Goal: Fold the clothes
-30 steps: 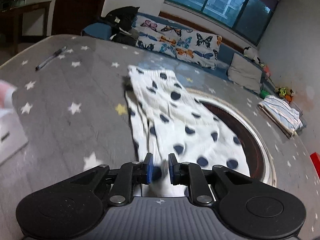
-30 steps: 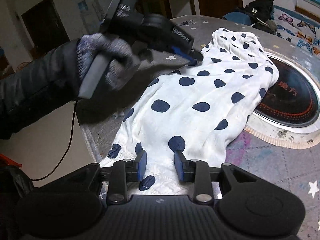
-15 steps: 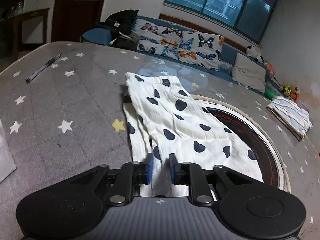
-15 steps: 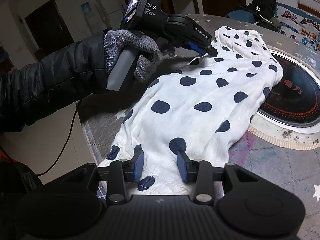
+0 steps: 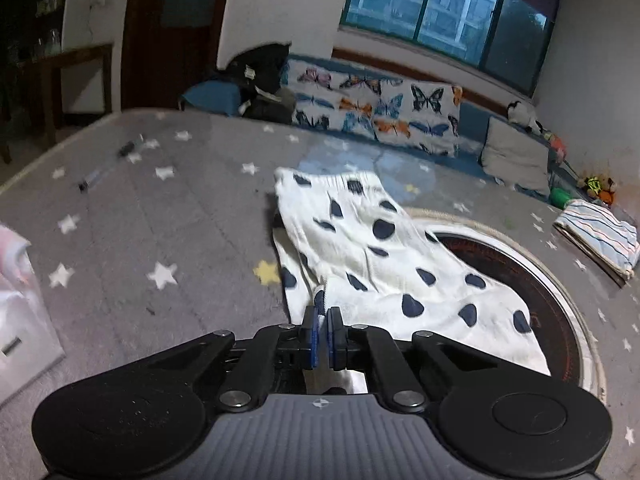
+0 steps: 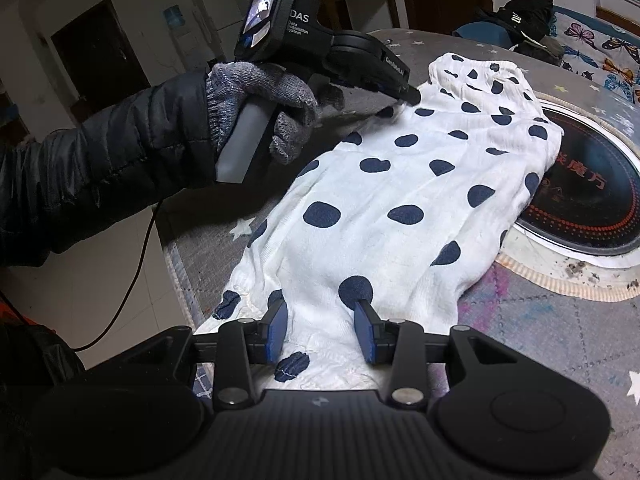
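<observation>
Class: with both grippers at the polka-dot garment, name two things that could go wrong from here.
1. The left gripper is shut on only a thin pinch of the polka-dot garment; it may slip out when lifted.
2. The right gripper is open astride the hem; lifting now would raise one side only.

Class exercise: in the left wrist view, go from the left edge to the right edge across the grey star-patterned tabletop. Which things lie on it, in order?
Pen → white garment with dark dots → round dark hotplate set into the table → folded striped cloth.
</observation>
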A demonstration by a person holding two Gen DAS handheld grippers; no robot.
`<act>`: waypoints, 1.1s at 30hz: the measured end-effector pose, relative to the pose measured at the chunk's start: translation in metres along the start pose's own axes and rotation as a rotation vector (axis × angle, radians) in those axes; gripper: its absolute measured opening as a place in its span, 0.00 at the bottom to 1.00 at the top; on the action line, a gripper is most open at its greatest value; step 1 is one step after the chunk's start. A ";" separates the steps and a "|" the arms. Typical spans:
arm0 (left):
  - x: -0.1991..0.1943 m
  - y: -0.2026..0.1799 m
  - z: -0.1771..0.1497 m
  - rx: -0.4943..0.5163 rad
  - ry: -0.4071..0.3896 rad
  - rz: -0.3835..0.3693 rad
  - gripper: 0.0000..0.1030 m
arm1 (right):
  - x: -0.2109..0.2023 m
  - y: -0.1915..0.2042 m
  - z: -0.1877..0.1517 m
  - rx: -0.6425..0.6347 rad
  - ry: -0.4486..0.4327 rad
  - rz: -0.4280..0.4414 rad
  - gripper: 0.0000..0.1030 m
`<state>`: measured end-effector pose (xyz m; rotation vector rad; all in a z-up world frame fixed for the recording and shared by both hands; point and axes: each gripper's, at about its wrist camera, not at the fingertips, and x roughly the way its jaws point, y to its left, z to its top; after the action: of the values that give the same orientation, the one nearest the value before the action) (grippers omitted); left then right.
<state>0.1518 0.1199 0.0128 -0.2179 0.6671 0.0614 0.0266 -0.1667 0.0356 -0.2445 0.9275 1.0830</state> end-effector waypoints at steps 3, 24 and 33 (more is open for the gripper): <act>0.007 -0.001 -0.003 0.038 0.032 0.035 0.05 | 0.000 0.000 0.000 -0.003 0.000 0.000 0.38; -0.031 -0.046 -0.019 0.086 0.094 -0.174 0.56 | -0.038 -0.097 0.062 0.070 -0.112 -0.297 0.49; -0.039 -0.070 -0.015 0.161 0.077 -0.277 0.54 | 0.010 -0.155 0.091 0.041 -0.047 -0.399 0.47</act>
<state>0.1204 0.0488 0.0383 -0.1559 0.7098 -0.2667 0.2053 -0.1815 0.0448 -0.3518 0.8151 0.6983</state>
